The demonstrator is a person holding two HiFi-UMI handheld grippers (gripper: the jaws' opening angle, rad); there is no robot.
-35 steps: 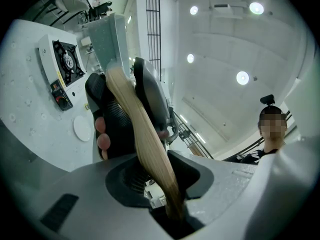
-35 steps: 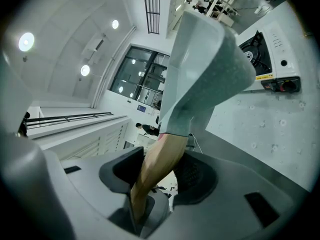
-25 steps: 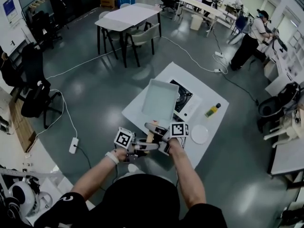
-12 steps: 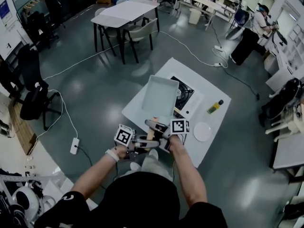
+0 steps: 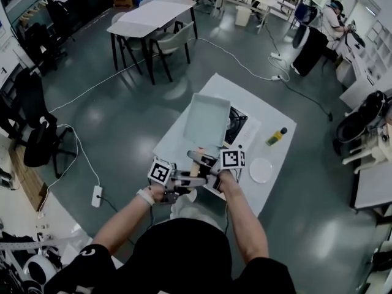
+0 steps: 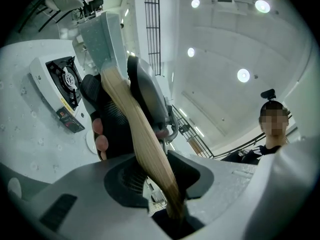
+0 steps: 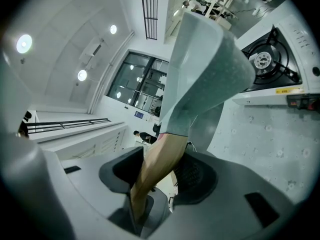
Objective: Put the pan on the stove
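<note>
**Both tools clamped on the pan's handle, pan held up beside the stove**

Your left tool (image 6: 161,184) is closed on the wooden handle (image 6: 134,129) near its free end, with the dark pads pressing it from both sides. Your right tool (image 7: 159,180) grips the same handle (image 7: 161,156) farther up, just below where the wood meets the metal. In the head view the two tools meet over the near edge of the surface: the left tool (image 5: 187,182) reaches in from the left and the right tool (image 5: 199,160) from the right, with the handle (image 5: 195,168) between them.

The pan (image 5: 207,120) is square, pale grey and shallow. You are holding it up off the surface, tilted, with its open face towards you. The right gripper view shows its underside (image 7: 205,64) raised clear of the top.

The stove (image 5: 237,125) is a single burner in a white body. It sits on the white surface (image 5: 272,158) just right of the pan, whose right edge overlaps it in the head view. The burner (image 7: 265,61) is bare.

Farther right a small yellow-green bottle (image 5: 275,137) lies on the surface, and a round white plate (image 5: 260,170) sits near the front right edge.
</note>
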